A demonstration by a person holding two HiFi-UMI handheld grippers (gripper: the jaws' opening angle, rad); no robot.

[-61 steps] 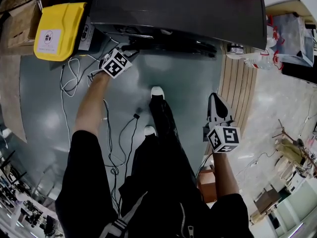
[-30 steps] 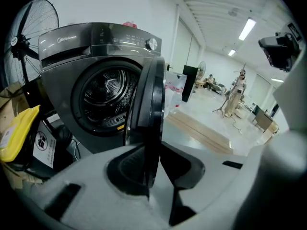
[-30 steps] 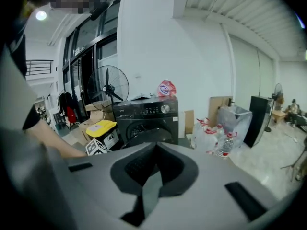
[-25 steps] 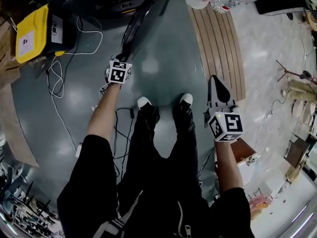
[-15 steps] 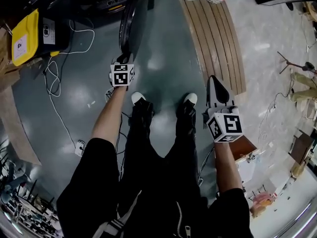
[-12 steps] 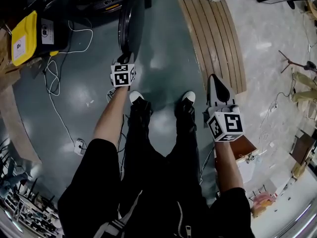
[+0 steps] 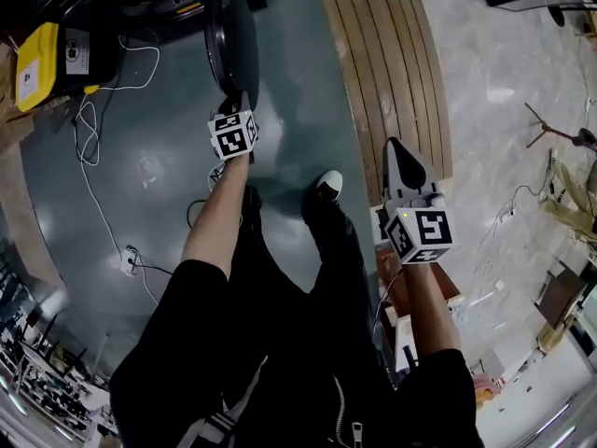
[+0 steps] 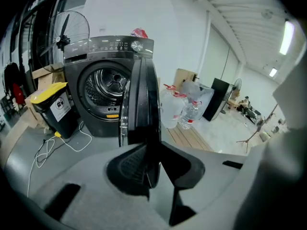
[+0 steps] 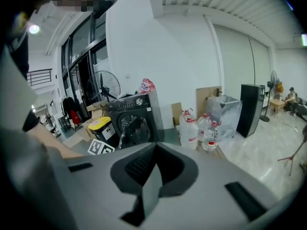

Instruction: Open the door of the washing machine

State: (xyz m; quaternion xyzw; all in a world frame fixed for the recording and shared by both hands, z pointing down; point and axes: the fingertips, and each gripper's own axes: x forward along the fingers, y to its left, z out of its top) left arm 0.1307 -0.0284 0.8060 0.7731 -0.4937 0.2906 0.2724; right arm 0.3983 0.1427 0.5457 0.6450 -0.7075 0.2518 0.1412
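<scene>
Left gripper view: the left gripper (image 8: 149, 167) clamps the edge of the door (image 8: 141, 97) (seen edge-on), which stands swung open before the washing machine (image 8: 98, 87), far left. The right gripper (image 9: 152, 169) is closed, empty.

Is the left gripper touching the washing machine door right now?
Touching. In the left gripper view, the left gripper is clamped on the edge of the washing machine door, which sits between its jaws.
</scene>
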